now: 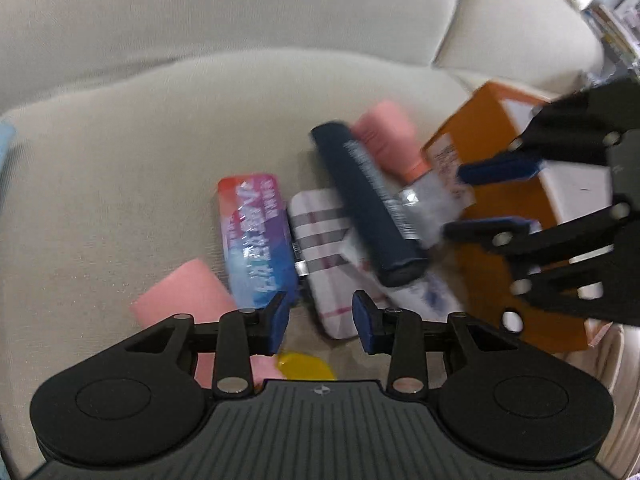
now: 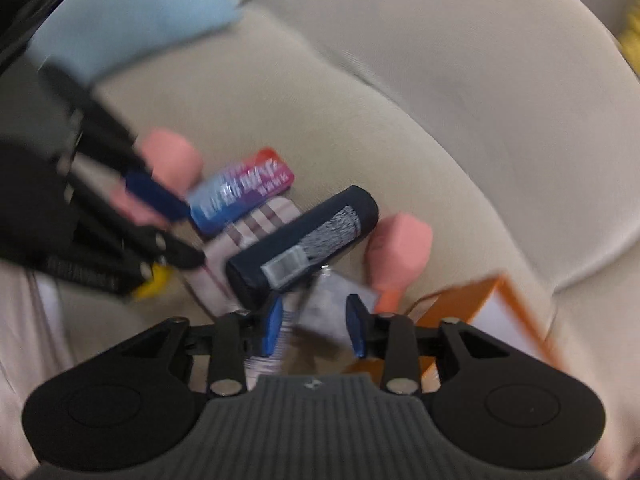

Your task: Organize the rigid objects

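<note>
Blurred yellow thing (image 1: 306, 365) (shape unclear) sits half-hidden under left gripper (image 1: 320, 322).

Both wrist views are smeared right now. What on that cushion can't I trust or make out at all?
- Yellow item: left wrist view, mostly hidden behind the left tool.
- Print on the colourful tin: motion blur, unreadable.
- Clear-wrapped item: right wrist view, blurred, partly behind the right tool.
- Orange box: the right tool covers part of it.

Left gripper (image 1: 320, 322) showing matte black linkages with silver rivets; 2 blue pads (image 1: 278, 320) — right gripper (image 2: 314, 326) wearing a ribbed grey base.
</note>
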The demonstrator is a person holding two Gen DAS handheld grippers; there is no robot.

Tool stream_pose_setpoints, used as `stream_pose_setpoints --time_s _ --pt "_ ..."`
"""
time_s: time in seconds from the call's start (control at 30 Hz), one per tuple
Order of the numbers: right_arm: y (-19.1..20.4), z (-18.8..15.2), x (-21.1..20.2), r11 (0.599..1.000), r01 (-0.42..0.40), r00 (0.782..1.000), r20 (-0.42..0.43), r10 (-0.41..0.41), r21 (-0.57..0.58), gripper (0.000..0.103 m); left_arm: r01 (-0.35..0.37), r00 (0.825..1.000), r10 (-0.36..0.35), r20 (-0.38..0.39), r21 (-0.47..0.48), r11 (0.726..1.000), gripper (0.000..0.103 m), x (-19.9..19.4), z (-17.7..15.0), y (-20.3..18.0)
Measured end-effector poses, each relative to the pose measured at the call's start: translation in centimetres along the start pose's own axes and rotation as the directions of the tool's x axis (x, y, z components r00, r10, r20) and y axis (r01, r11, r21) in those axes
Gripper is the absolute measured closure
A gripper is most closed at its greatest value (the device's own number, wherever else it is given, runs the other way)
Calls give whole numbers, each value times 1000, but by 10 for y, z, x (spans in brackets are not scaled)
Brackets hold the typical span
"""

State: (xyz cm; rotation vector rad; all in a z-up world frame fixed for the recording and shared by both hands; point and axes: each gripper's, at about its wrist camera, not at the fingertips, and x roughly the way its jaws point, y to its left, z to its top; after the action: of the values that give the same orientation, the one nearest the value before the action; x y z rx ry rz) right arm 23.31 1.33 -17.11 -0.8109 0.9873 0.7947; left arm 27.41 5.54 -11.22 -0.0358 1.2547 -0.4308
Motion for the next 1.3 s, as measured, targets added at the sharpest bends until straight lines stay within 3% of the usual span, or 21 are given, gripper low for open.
stream_pose_setpoints --time_s 0.07,0.2,0.3,0.47,0.53,0.73,0.87,0.97,1.07,1.17,1.3 --pt "-7 6 9 995 -38 998 -47 33 -96 65 29 999 -30 -33 -23 999 61 7 1 5" --pt "-11 9 25 963 -85 991 -126 53 -257 53 70 995 -75 -58 -76 995 61 16 0 9" --pt "-13 9 29 931 -105 987 -148 56 -349 51 56 996 -61 -68 -74 996 62 19 -3 5" --pt "-13 12 33 875 -145 985 -149 84 -462 36 25 989 -43 -142 -127 992 58 21 -10 -3" --pt "-12 12 32 847 -162 983 -157 95 -506 36 23 985 -51 -164 -170 985 55 22 -12 -2" --pt "-5 3 38 771 -171 981 -179 75 -614 37 -10 991 -13 -131 -170 985 55 24 -13 -7" --pt "-2 -2 46 758 -167 982 -174 72 -630 37 -12 993 -9 -121 -173 985 52 26 -15 -11" --pt "-2 -3 49 763 -192 978 -182 99 -617 46 -10 994 -7 -110 -155 988 52 25 -17 -13" --pt "0 -8 45 755 -184 980 -175 93 -629 47 16 996 -26 -82 -113 993 52 20 -23 -12" --pt "-2 -13 40 771 -222 973 -186 136 -597 47 25 998 -29 -61 -66 998 51 18 -26 -12" --pt "-1 -19 42 790 -210 976 -177 131 -575 47 -8 998 8 -56 -4 1000 47 24 -26 -22"
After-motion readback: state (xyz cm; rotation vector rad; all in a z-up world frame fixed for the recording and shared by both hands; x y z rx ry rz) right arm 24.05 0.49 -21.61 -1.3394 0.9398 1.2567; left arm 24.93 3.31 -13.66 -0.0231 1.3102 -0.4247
